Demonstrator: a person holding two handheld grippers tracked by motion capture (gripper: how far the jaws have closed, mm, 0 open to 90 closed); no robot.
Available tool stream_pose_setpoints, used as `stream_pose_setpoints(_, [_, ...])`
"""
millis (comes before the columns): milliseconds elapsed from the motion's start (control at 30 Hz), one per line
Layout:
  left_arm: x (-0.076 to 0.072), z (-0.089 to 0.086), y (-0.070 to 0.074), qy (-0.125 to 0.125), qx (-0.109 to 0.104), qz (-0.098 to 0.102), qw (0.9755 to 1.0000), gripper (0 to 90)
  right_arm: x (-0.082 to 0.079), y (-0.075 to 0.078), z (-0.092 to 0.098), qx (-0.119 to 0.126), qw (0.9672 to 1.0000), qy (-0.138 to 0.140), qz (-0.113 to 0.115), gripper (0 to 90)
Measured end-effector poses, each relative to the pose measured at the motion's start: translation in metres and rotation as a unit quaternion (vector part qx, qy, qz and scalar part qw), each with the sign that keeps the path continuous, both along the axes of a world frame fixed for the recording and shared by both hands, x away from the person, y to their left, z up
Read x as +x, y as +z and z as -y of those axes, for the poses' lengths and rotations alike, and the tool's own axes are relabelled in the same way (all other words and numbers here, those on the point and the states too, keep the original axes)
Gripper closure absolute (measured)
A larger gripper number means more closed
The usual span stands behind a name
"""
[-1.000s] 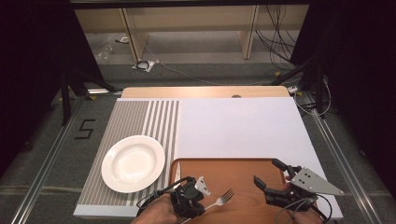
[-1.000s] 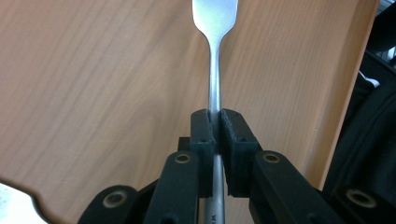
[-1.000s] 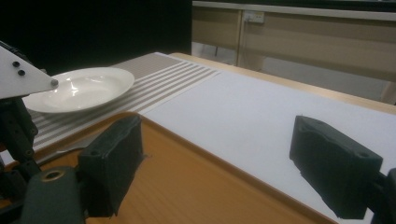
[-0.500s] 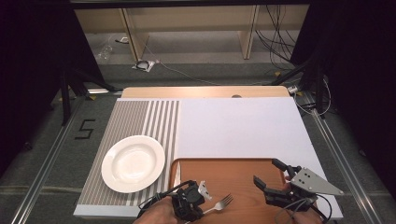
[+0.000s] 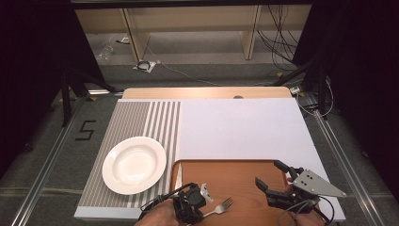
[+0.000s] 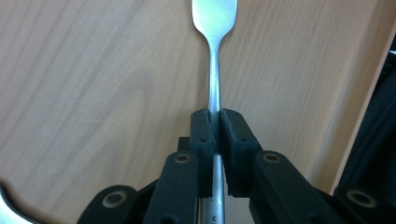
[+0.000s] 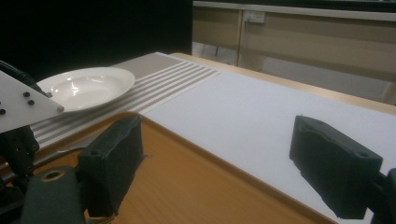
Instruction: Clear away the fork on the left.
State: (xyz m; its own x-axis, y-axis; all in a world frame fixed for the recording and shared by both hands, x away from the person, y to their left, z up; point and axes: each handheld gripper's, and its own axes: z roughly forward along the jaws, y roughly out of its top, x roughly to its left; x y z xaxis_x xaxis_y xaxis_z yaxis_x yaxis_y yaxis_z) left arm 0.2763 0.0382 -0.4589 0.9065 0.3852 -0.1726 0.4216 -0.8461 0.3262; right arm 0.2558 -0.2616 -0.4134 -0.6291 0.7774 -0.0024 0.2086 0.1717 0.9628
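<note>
A metal fork (image 5: 222, 206) lies over the wooden tray (image 5: 244, 183) near the table's front edge. My left gripper (image 5: 200, 210) is shut on the fork's handle. In the left gripper view the two pads (image 6: 203, 135) pinch the thin handle, and the fork (image 6: 214, 28) runs straight ahead over the wood. My right gripper (image 5: 270, 173) hovers over the tray's right part, open, with nothing between its pads (image 7: 114, 158). A white deep plate (image 5: 134, 165) sits on the striped mat left of the tray.
A pale knife-like utensil (image 5: 179, 170) lies along the tray's left edge. The white mat (image 5: 235, 127) covers the table behind the tray, with the grey striped part (image 5: 146, 117) at its left. The plate (image 7: 86, 86) stands far left in the right gripper view.
The left gripper with the fork has shifted slightly toward the near edge. The right gripper has stayed where it was.
</note>
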Motion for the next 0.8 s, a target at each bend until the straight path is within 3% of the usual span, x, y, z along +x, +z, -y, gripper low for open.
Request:
stream_pose_setpoints(167, [0.000,0.000,0.000,0.000,0.002,-0.004,1.0000,81.5,0.000,0.000,0.000,0.000,1.0000,0.000,0.000,18.3])
stream_pose_setpoints(367, [-0.002,0.002,0.008,0.004,-0.018,0.019,0.9996,58.3,0.000,0.000,0.000,0.001,1.0000,0.000,0.000,18.3])
stream_pose_setpoints(500, [-0.002,0.001,0.013,0.011,-0.032,0.040,0.9987,52.4,0.000,0.000,0.000,0.001,1.0000,0.000,0.000,18.4])
stream_pose_setpoints(600, [-0.004,0.001,0.016,0.008,-0.043,0.055,0.9975,56.7,0.000,0.001,0.000,0.001,1.0000,0.000,-0.001,18.4])
stream_pose_setpoints(800, [-0.012,0.005,0.017,-0.012,-0.055,0.067,0.9962,79.8,0.000,0.001,0.001,0.001,1.0000,0.000,-0.001,18.4])
